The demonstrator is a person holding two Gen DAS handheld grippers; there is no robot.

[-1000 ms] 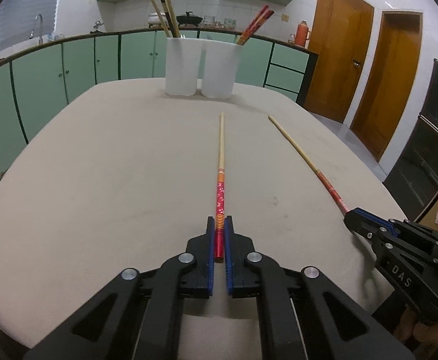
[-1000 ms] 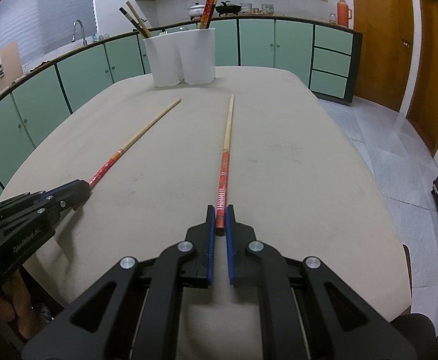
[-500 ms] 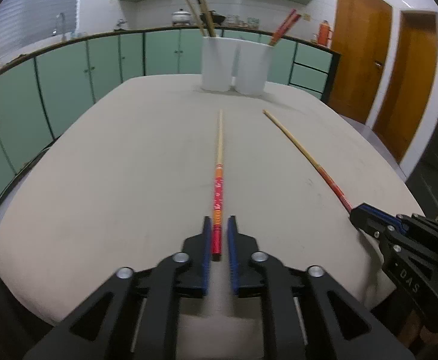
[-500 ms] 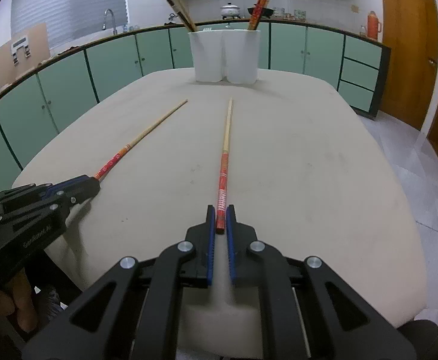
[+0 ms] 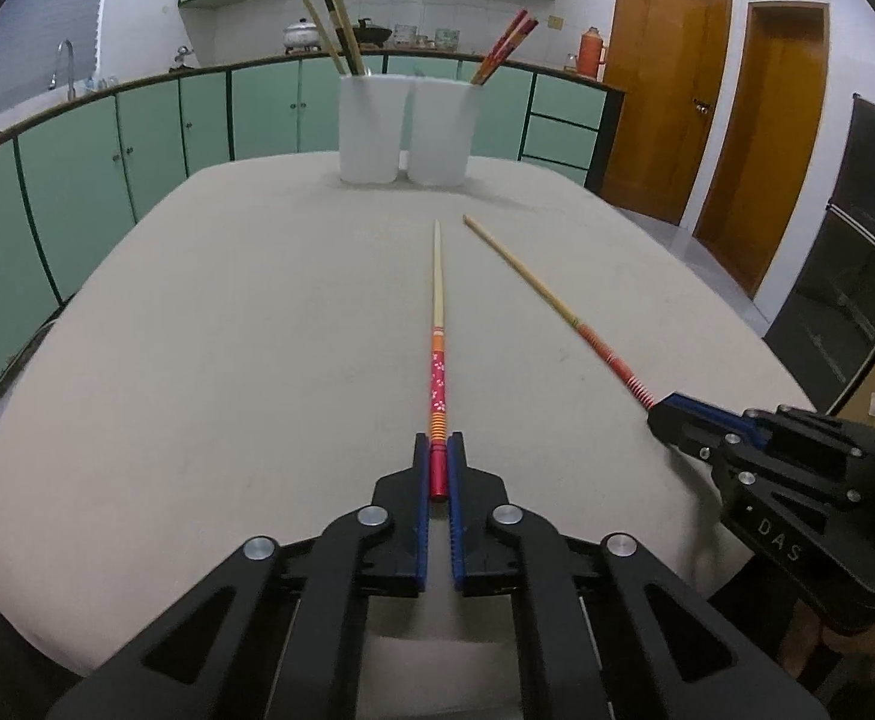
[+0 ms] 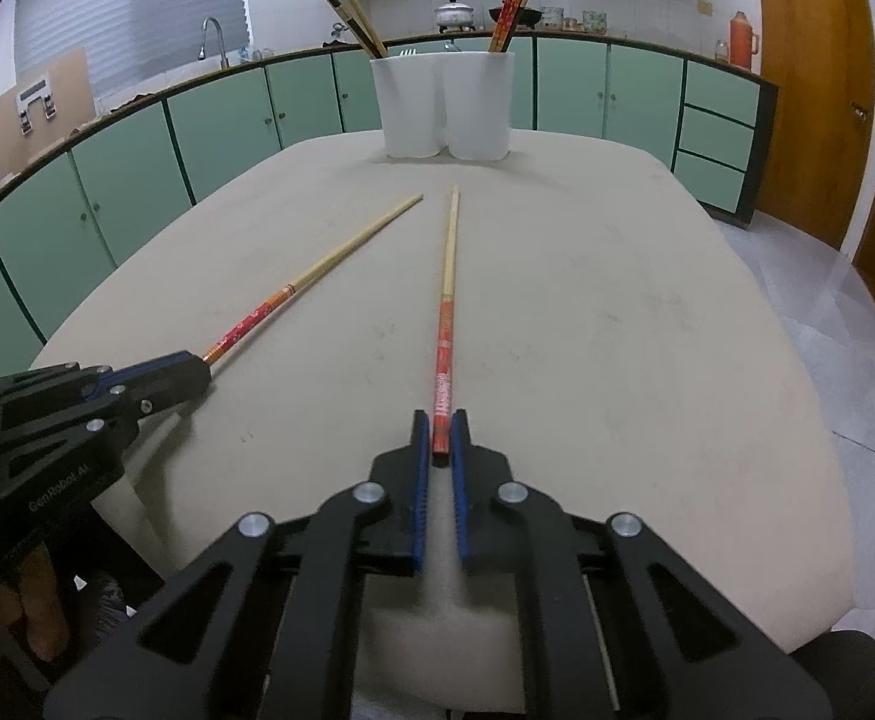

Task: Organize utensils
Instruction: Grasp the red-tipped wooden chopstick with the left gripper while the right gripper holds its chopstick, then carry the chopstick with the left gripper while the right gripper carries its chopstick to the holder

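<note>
My left gripper [image 5: 438, 447] is shut on the red end of a red-and-bamboo chopstick [image 5: 438, 324], held level above the beige table [image 5: 209, 324]. My right gripper [image 6: 442, 423] is shut on the red end of a matching chopstick [image 6: 448, 294]. Each gripper also shows in the other view, the right one [image 5: 665, 414] and the left one [image 6: 191, 369], each with its chopstick. Both chopsticks point toward two white holders at the table's far end: the left holder [image 5: 372, 127] has brown and dark chopsticks, the right holder [image 5: 442, 131] has red ones.
Green cabinets [image 5: 107, 180] curve around the left and back, with a sink tap [image 5: 65, 60] and pots on the counter. Wooden doors [image 5: 665, 78] stand at the right. A dark appliance [image 5: 857, 240] is at the far right.
Both grippers have lifted their chopsticks off the table and risen a little, staying shut. The chopstick tips now point nearer to each other, toward the holders.
</note>
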